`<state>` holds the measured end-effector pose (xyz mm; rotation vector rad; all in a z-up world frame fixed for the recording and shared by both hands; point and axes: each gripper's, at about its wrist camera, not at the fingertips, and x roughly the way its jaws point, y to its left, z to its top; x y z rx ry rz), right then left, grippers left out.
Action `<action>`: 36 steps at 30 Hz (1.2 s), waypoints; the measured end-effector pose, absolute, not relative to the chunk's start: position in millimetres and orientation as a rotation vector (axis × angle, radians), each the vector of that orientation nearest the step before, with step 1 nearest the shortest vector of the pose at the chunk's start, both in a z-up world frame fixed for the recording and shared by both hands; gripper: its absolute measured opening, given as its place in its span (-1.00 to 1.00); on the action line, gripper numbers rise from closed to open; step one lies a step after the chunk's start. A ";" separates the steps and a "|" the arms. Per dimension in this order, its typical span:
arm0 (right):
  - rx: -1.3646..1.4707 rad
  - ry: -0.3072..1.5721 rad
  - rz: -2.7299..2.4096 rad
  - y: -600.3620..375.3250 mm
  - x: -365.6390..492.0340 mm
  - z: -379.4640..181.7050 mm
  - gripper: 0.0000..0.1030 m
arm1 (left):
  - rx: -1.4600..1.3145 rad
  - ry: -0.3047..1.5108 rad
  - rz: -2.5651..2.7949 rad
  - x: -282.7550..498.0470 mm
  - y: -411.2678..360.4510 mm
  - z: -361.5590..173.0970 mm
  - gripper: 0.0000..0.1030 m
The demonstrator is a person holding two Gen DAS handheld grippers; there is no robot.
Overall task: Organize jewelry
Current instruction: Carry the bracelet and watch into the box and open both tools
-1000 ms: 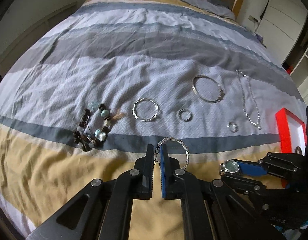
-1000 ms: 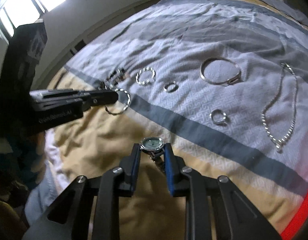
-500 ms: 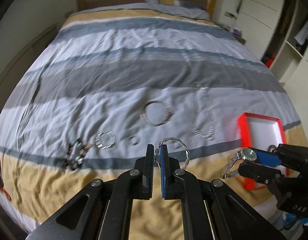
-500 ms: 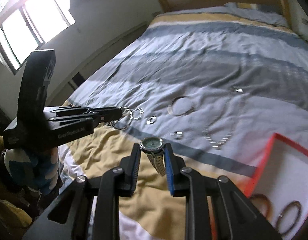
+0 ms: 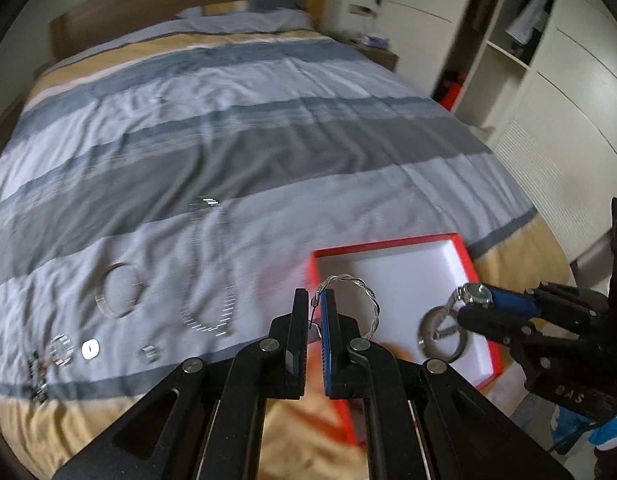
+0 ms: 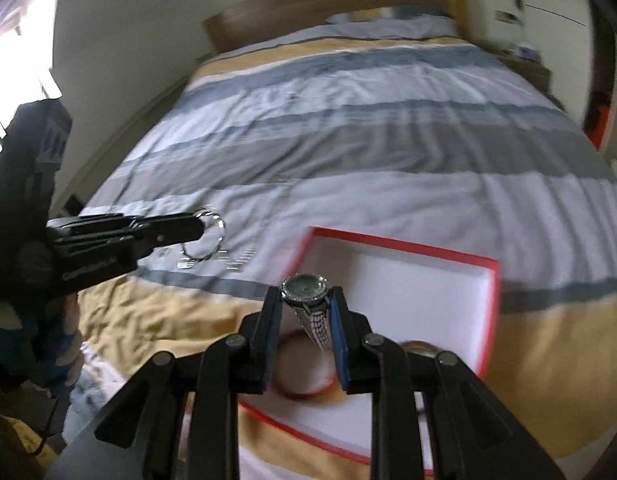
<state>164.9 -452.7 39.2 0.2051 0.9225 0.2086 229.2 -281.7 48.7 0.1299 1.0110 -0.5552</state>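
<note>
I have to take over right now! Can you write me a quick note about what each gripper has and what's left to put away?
Left gripper: shut on the twisted bangle.
Right gripper: shut on the watch.
Both hang over the red box, which already holds a few bangles.
Left on the bed: necklace, big bangle, small rings, bead bracelet.
Drop both pieces in the box, then fetch the rest.

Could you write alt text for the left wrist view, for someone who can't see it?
The left gripper pinches a twisted silver bangle over a red-edged box on a striped bed; beside it the right gripper holds a watch.
</note>
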 end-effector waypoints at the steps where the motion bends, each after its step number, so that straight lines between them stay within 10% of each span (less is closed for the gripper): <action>1: 0.209 0.926 0.189 -461.6 165.9 35.3 -0.57 | 0.136 1.014 -0.567 230.1 -290.0 44.1 -0.89; 36: 0.126 1.085 -0.019 -502.9 214.7 -61.3 -0.53 | 0.265 1.156 -0.583 267.0 -369.3 -70.8 -0.69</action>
